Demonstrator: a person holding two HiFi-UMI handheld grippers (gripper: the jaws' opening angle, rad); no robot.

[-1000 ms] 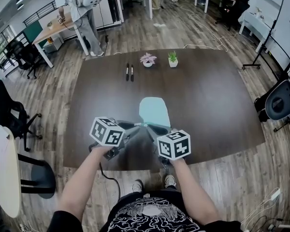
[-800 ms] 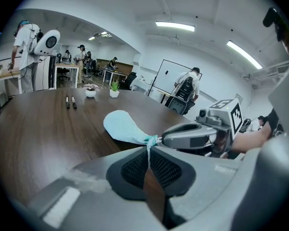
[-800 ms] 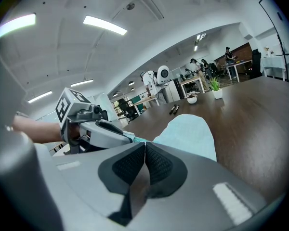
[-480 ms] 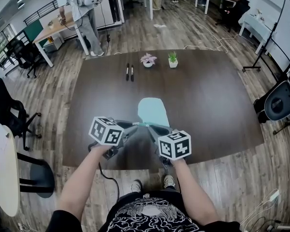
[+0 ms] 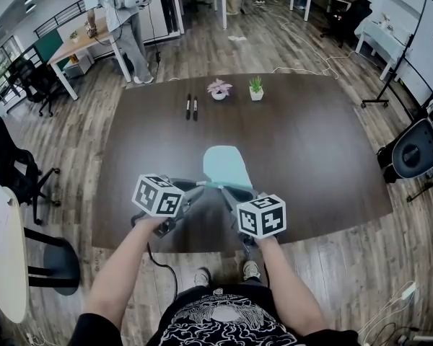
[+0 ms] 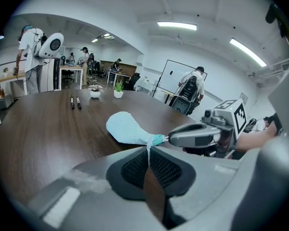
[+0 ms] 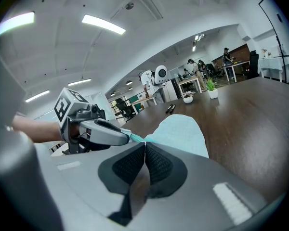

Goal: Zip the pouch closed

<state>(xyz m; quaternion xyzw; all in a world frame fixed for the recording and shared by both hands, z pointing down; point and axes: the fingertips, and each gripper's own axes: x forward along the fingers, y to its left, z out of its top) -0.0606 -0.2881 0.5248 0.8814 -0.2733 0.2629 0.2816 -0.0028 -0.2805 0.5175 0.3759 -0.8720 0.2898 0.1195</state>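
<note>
A light-blue pouch (image 5: 227, 166) lies flat on the dark wooden table (image 5: 310, 143), its teal zipper end (image 6: 159, 139) toward me. Both grippers meet at that near end. My left gripper (image 5: 206, 185) is shut, and in the left gripper view a thin strip of the pouch's edge runs into my left gripper (image 6: 148, 150). My right gripper (image 5: 224, 187) is shut too, with the right gripper's tip (image 6: 169, 139) pinching the teal zipper end. In the right gripper view the pouch (image 7: 180, 134) spreads out beyond my right gripper (image 7: 144, 144), and the left gripper (image 7: 129, 137) faces it from the left.
Two black pens (image 5: 191, 107) and two small potted plants (image 5: 219, 89) (image 5: 255, 87) sit at the table's far side. The table's near edge runs just under my hands. Office chairs (image 5: 418, 153) stand to the right, and a person (image 5: 119, 13) stands by a desk at the back left.
</note>
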